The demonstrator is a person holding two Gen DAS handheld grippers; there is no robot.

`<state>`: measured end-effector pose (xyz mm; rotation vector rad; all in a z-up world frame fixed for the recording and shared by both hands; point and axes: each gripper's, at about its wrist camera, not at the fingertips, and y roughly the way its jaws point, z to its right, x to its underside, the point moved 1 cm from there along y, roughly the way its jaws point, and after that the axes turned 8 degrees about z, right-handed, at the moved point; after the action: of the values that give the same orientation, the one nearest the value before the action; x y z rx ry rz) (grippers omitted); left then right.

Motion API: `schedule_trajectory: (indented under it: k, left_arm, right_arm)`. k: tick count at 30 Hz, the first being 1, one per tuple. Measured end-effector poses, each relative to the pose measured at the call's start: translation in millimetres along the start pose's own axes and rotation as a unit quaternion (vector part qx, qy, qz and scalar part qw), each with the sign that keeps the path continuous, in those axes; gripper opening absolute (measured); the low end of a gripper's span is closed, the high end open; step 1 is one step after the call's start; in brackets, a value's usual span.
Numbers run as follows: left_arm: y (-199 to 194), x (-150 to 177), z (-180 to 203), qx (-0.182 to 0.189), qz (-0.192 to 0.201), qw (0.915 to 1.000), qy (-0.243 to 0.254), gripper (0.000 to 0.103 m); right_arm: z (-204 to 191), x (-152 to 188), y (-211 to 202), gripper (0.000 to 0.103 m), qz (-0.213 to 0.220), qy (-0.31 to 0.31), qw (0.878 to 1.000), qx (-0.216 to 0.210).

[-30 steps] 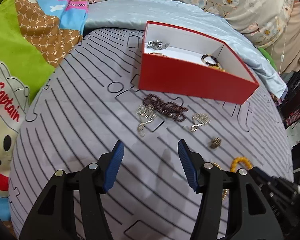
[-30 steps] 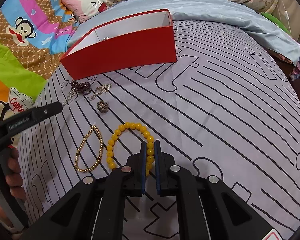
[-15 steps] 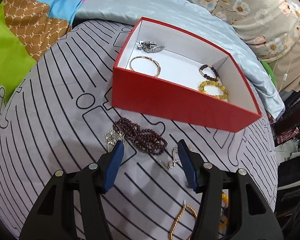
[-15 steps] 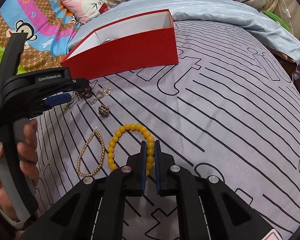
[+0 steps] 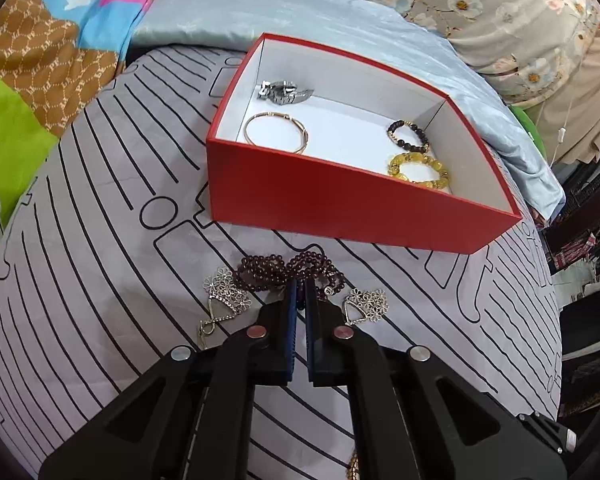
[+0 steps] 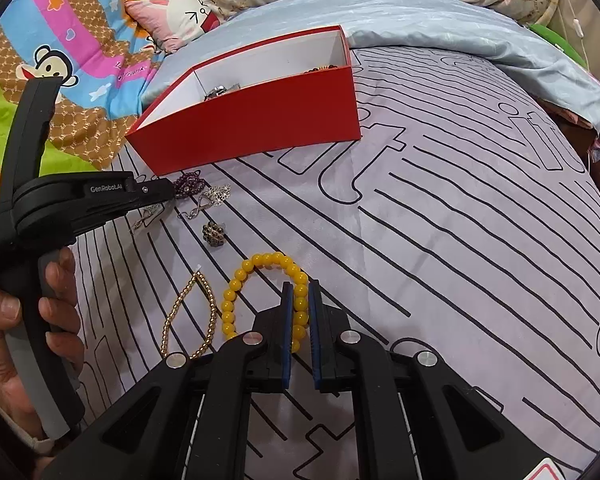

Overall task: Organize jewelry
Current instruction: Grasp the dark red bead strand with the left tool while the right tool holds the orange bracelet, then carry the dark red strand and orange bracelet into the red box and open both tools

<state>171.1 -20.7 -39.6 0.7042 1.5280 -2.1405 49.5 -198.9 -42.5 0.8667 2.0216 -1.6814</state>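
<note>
A red box [image 5: 340,196] with a white inside holds a silver watch [image 5: 284,91], a thin gold bangle [image 5: 276,138], a dark bead bracelet [image 5: 408,136] and an amber bead bracelet [image 5: 418,168]. My left gripper [image 5: 299,286] is shut on a dark purple bead strand [image 5: 284,270] lying on the bed in front of the box. My right gripper [image 6: 299,286] is shut on a yellow bead bracelet [image 6: 260,268] that lies on the sheet. The left gripper also shows in the right wrist view [image 6: 168,192].
Two silver flower pieces [image 5: 226,292] [image 5: 368,300] lie either side of the purple strand. A small brown ornament [image 6: 213,234] and a gold bead chain [image 6: 188,316] lie left of the yellow bracelet. The striped sheet [image 6: 460,240] spreads right; pillows [image 6: 180,16] behind the box.
My left gripper moved forward to the purple strand and closed on it. My right gripper stayed shut on the yellow bracelet, barely moving.
</note>
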Motion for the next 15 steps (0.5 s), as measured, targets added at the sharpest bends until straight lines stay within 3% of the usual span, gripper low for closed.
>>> schedule_trajectory:
  k: [15]
  left_arm:
    - [-56.0, -10.5, 5.8, 0.032, 0.046, 0.9982, 0.019, 0.002]
  right_arm:
    - [-9.3, -23.2, -28.9, 0.007, 0.042, -0.006, 0.999, -0.016]
